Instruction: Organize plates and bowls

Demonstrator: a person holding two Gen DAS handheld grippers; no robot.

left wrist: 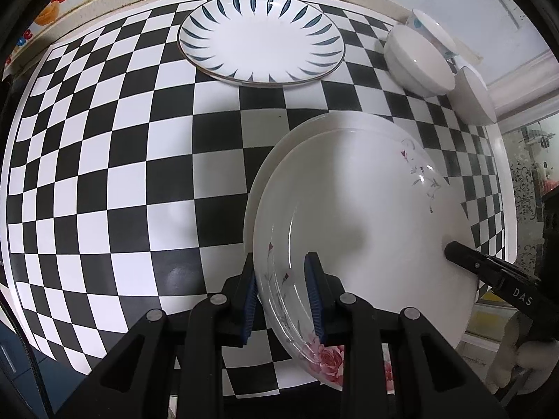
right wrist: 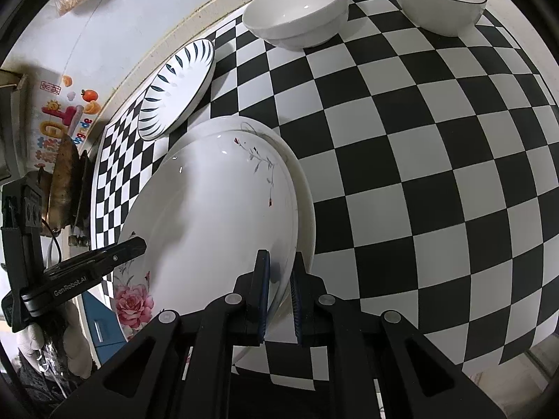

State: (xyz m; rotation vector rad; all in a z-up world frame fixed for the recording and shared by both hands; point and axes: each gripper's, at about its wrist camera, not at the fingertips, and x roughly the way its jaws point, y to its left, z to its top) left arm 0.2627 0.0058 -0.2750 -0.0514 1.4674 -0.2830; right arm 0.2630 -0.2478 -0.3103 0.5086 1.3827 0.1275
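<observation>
near the counter's (left wrist: 104, 174) front edge, both the left hand-held gripper (left wrist: 284, 300) and right hand-held gripper (right wrist: 281, 293) clench opposite rims of the rose plate (left wrist: 367, 209), a stiff, glossy, breakable dish hovering just above a plain white plate (left wrist: 276, 160).

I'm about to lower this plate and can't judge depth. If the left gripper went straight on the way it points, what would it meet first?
Most likely the plain white plate lying just under the rose plate that the left gripper holds by the rim, or the checkered table right beside it. The gap is unclear.
</observation>
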